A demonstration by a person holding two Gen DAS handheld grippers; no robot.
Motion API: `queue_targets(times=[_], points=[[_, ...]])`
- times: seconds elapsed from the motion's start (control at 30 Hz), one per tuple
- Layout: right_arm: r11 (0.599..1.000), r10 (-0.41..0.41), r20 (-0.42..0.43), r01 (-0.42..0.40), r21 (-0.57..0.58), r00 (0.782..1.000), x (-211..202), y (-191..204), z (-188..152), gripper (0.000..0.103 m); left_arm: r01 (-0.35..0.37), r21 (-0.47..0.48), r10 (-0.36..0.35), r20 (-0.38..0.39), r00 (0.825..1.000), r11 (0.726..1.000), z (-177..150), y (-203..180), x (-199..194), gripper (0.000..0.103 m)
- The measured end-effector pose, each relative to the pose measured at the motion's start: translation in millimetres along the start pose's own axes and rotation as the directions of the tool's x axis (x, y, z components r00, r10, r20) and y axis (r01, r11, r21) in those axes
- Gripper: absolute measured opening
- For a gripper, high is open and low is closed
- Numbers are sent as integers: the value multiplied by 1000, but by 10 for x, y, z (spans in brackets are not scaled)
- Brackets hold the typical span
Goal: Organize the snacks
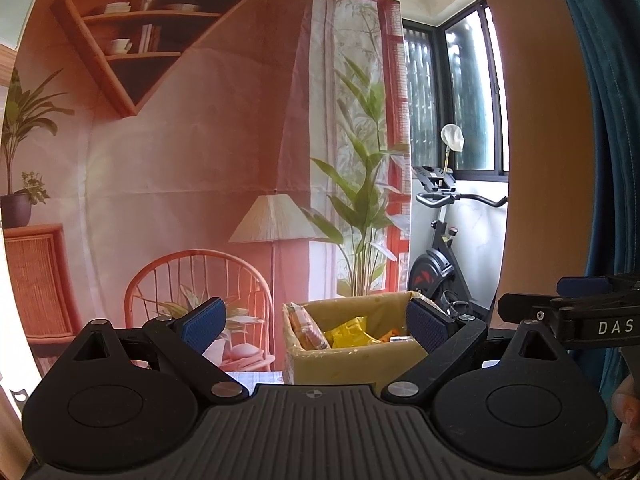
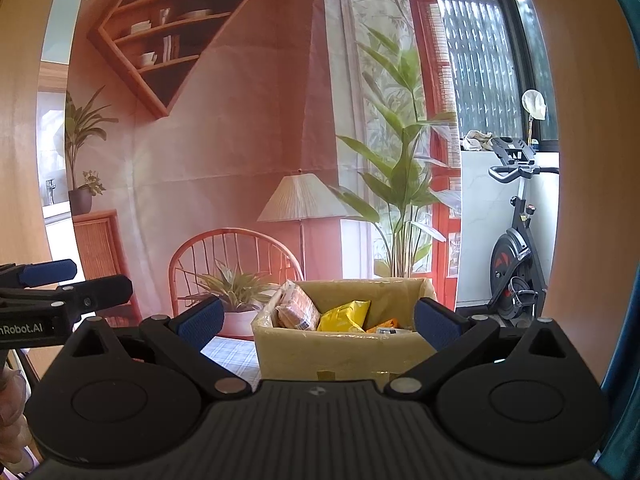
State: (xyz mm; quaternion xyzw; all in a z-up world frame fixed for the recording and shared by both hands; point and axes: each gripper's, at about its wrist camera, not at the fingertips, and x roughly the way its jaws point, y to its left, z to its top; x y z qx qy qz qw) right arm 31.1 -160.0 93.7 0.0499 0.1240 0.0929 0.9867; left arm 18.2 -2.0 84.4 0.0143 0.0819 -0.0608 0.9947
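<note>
Snacks sit in an open cardboard box (image 1: 356,360) straight ahead in the left wrist view: a yellow packet (image 1: 352,334) in the middle and a clear-wrapped brown pack (image 1: 306,328) leaning against the box's left wall. The box stands on a counter with a checked cloth (image 1: 250,378). The left gripper (image 1: 316,326) has its jaws spread wide, holding nothing; the box shows between the blue pads (image 1: 202,322). At the right edge the right gripper (image 1: 560,300) shows side-on, with "DAS" readable on its black body. Open air lies between the jaws and the box rim.

From the right wrist view, the cardboard box (image 2: 340,354) again lies dead ahead, yellow packet (image 2: 346,316) and brown pack (image 2: 296,310) inside, an orange item just behind. The right gripper (image 2: 318,322) is wide apart and empty. At the left, the left gripper (image 2: 80,284) carries the lettering "nRobot.AI". An exercise bike (image 2: 516,268) stands well to the right, beyond the counter.
</note>
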Motion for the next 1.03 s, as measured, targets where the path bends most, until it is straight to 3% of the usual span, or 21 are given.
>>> queue_targets(times=[1.03], points=[[1000,-8,-9,8,10,1000,-4,-22,-8,103,-12,-23,11,-10,1000,1000,-4,23,-39,98]])
